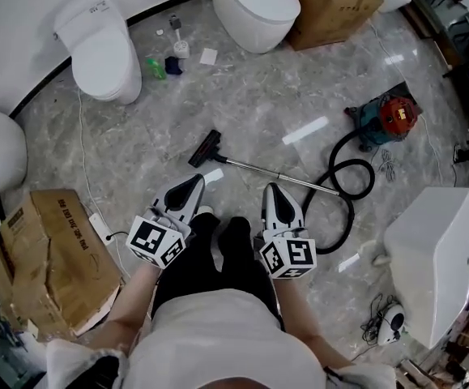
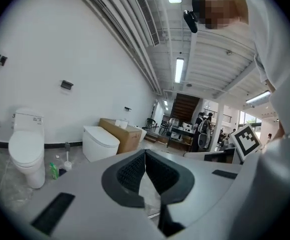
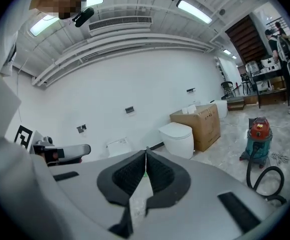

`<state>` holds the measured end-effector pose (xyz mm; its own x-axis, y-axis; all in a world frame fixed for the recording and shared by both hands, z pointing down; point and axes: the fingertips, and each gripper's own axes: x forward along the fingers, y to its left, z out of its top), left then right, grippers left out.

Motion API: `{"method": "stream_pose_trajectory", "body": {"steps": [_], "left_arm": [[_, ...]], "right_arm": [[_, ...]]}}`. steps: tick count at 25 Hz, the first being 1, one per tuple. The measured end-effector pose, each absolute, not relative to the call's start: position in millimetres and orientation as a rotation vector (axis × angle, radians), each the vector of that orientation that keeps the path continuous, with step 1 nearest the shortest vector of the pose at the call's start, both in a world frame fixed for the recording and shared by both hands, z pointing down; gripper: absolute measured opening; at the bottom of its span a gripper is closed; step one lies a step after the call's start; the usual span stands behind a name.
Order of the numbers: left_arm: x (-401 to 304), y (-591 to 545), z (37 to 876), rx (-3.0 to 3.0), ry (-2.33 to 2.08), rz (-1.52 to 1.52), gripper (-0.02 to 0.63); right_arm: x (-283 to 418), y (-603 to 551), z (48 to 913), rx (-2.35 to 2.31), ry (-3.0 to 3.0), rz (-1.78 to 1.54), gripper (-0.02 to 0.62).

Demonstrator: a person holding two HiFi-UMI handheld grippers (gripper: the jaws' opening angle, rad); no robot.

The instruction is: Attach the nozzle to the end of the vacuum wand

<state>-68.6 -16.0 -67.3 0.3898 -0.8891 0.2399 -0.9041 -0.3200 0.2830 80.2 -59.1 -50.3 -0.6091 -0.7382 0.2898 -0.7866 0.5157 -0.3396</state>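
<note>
1. Your left tongs [image 1: 193, 183] and right tongs [image 1: 273, 191] are both clenched and empty, above your legs.
2. Nozzle [image 1: 206, 148] lies on the grey marble floor [image 1: 258, 96] at the vacuum wand's [image 1: 270, 171] end. Black hose [image 1: 349, 186] loops to a red-topped vacuum canister [image 1: 390, 117].
3. White toilet [image 1: 104, 55] and torn cardboard box [image 1: 52, 254] on your left.

glossy marble-look floor [image 1: 258, 112], shiny metal wand [image 1: 262, 168], black plastic nozzle [image 1: 205, 148].
</note>
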Motion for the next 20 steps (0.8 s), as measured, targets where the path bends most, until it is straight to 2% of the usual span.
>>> {"method": "stream_pose_trajectory", "body": {"steps": [7,20], "left_arm": [[-91,-3,-75,2.268,-1.646,0.087,0.009],[-91,-15,-79,2.302,-1.648,0.120,0.009]], "right_arm": [[106,-60,-63,1.466,-2.590,0.664,0.017],[79,-53,-82,1.368,-2.683,0.597,0.017]]}}
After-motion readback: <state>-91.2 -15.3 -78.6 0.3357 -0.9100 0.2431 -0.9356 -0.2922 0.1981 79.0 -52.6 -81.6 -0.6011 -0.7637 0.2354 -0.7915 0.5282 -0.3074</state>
